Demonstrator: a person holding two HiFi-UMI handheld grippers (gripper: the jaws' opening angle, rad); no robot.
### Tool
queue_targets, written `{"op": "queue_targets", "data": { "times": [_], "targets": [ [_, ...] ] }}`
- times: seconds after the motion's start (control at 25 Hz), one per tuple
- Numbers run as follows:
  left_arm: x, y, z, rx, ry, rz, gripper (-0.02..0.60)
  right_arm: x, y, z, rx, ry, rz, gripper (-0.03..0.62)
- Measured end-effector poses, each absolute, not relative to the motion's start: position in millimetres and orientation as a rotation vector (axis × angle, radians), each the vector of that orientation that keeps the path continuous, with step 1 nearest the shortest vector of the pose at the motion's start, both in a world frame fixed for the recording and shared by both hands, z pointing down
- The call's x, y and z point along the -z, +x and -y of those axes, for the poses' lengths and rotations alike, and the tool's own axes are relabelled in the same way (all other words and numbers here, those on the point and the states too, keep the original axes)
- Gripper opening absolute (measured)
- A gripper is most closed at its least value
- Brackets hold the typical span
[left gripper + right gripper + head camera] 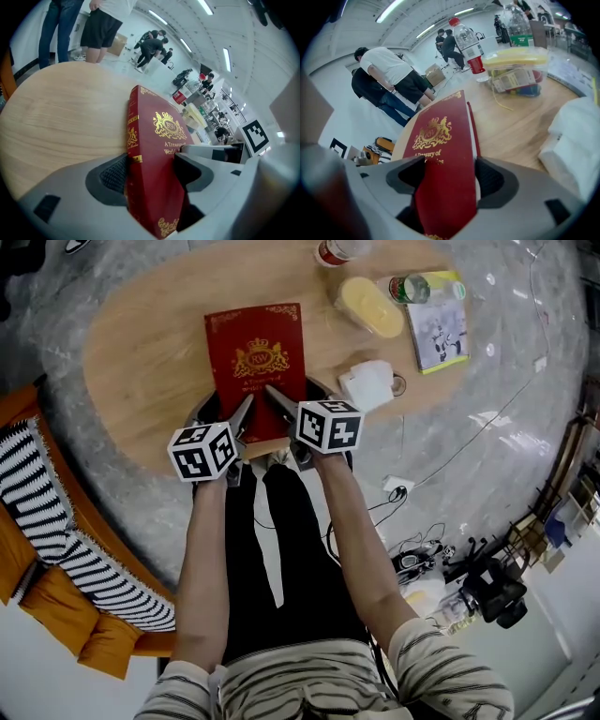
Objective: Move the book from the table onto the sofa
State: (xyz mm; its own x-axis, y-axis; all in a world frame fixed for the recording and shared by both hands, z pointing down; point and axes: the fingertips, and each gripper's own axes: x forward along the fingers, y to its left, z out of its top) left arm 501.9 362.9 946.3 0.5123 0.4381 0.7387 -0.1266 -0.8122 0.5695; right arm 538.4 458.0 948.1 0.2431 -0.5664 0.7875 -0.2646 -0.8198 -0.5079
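A red book (256, 357) with a gold crest lies lengthwise on the oval wooden table (141, 362), its near end at the table's front edge. My left gripper (245, 412) is shut on the book's near left corner, next to the spine. My right gripper (277, 397) is shut on the near right part. In the left gripper view the book (157, 140) is clamped between the pads of that gripper (151, 171). The right gripper view shows the book (440, 140) likewise pinched in that gripper (447, 180). The orange sofa (56, 601) with a striped blanket is at the left.
To the book's right lie a white cloth (367, 382), a yellow-lidded container (370, 306), a green-capped bottle (417, 287) and a magazine (439, 334). A red-labelled bottle (337, 251) stands at the far edge. Cables and camera gear (492, 592) are on the floor to the right. People (389, 70) stand beyond the table.
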Motion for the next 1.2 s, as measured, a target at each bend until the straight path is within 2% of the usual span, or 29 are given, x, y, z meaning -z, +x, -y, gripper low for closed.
{"op": "queue_targets", "data": {
  "times": [0.4, 1.2],
  "targets": [
    [-899.9, 494.2, -361.1, -1.252, 2.249, -0.250, 0.310, -903.2, 529.9, -456.3, 1.537, -2.272, -0.797, 0.351],
    [-708.9, 441.1, -348.0, -1.090, 2.322, -0.223, 0.310, -707.5, 482.7, -440.9, 1.416, -2.385, -0.910, 0.351]
  ]
}}
